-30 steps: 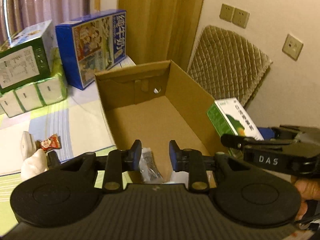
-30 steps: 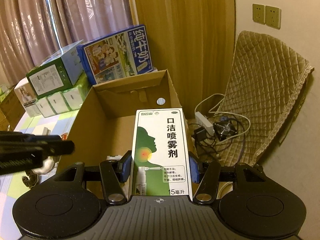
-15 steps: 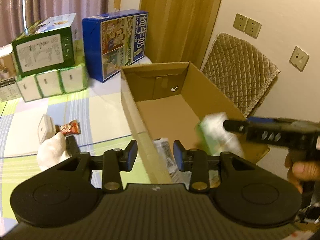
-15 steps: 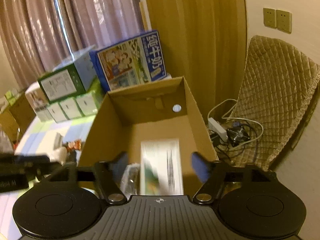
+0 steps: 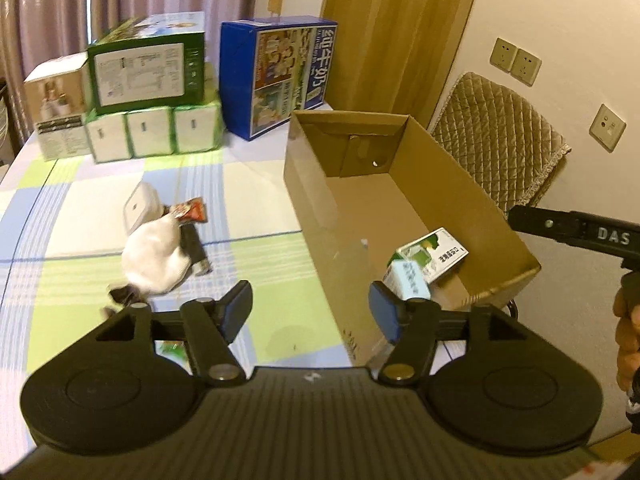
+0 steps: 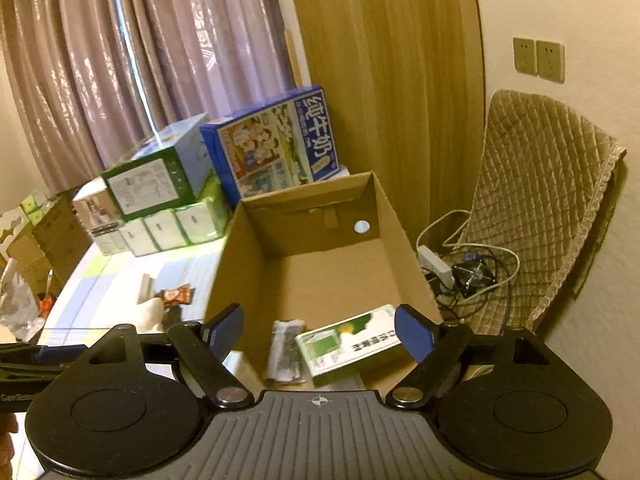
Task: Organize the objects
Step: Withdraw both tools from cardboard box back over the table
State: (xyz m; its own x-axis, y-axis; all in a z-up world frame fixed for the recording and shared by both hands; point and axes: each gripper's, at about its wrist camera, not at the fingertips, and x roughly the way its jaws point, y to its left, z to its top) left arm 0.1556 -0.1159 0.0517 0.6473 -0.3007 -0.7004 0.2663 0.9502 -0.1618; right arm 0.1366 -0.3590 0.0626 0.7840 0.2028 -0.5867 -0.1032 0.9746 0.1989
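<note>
**Box loaded, next pick waits on the tabletop**

The green-and-white spray carton [image 6: 350, 342] lies flat on the floor of the open cardboard box [image 6: 256, 264], low in the right wrist frame, beside a dark wrapped packet [image 6: 286, 350]. The right gripper [image 6: 318, 330] hangs above it with its fingers spread wide and nothing between them. The left gripper [image 5: 310, 312] is likewise wide open and empty, straddling the box's near wall.

Judging by the task, the next step is to fetch from the loose cluster at centre left of the left wrist frame: a white cloth bundle [image 5: 154, 256], a red snack packet [image 5: 190, 212] and a white rectangular case [image 5: 138, 208], lying close together on the chequered tabletop [image 5: 80, 208]. Take one item at a time. The snack packet touches the cloth, so approach from its free side, fingers low, and close only once they bracket the packet alone.
</note>
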